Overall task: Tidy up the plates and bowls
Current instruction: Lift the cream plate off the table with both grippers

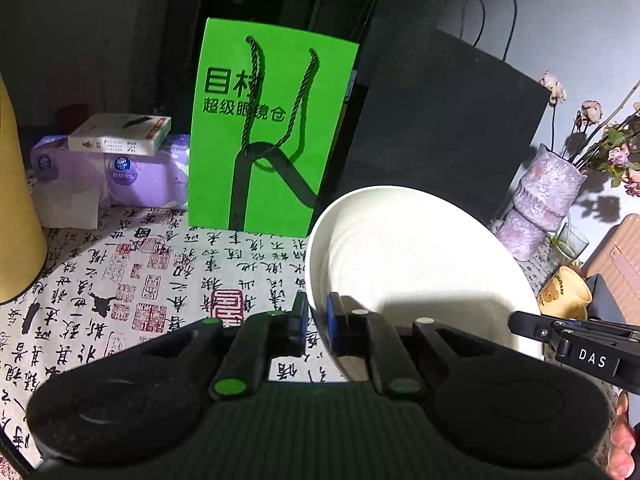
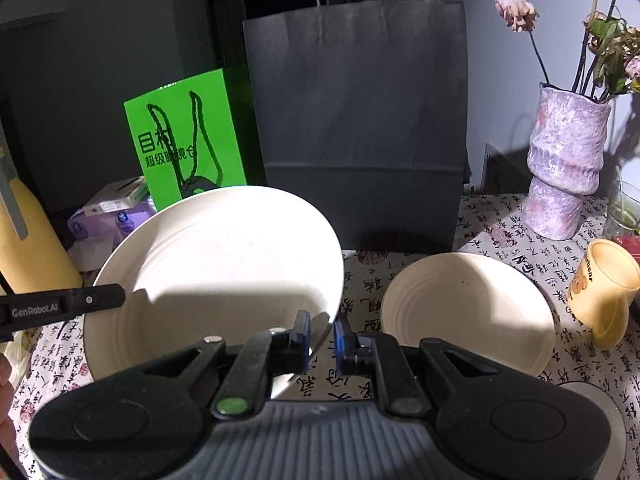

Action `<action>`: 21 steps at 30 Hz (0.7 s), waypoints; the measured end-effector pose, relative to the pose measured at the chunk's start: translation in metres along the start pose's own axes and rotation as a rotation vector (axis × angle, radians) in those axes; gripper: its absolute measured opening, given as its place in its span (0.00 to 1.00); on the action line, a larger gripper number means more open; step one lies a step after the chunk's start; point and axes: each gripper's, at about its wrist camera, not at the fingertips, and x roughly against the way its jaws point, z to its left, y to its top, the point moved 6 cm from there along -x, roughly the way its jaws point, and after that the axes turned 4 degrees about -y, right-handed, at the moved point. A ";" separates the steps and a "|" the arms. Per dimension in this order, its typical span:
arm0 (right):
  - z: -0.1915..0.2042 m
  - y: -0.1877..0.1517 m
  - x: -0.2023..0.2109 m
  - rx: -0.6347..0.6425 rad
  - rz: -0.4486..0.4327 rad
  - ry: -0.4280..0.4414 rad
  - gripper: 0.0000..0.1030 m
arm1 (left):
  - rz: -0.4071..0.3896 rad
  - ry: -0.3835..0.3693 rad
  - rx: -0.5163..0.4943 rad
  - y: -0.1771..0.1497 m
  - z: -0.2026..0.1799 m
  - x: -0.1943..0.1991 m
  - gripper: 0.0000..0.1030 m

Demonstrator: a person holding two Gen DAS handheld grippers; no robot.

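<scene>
A large cream plate [image 1: 408, 256] hangs tilted above the printed tablecloth, held from both sides. My left gripper [image 1: 318, 320] is shut on its left rim, blue pads pinching the edge. In the right wrist view the same plate [image 2: 224, 248] has its right rim pinched by my right gripper [image 2: 322, 332], also shut. Each gripper shows in the other's view: the right one [image 1: 520, 320] at the plate's far edge, the left one [image 2: 116, 296] at the left. A smaller cream bowl [image 2: 468, 312] rests on the cloth to the right of the plate.
A green paper bag [image 1: 260, 128] and a dark paper bag [image 2: 360, 120] stand behind. A purple vase [image 2: 564, 168] with dried flowers, a glass [image 2: 624, 208] and a yellow mug [image 2: 604, 288] crowd the right. Tissue packs [image 1: 120, 176] and a yellow jug [image 2: 36, 248] sit at the left. A grey dish rim [image 2: 600, 400] shows at lower right.
</scene>
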 end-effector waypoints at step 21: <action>0.003 -0.003 0.048 -0.001 -0.034 0.064 0.11 | -0.020 0.039 0.012 -0.011 -0.014 0.058 0.10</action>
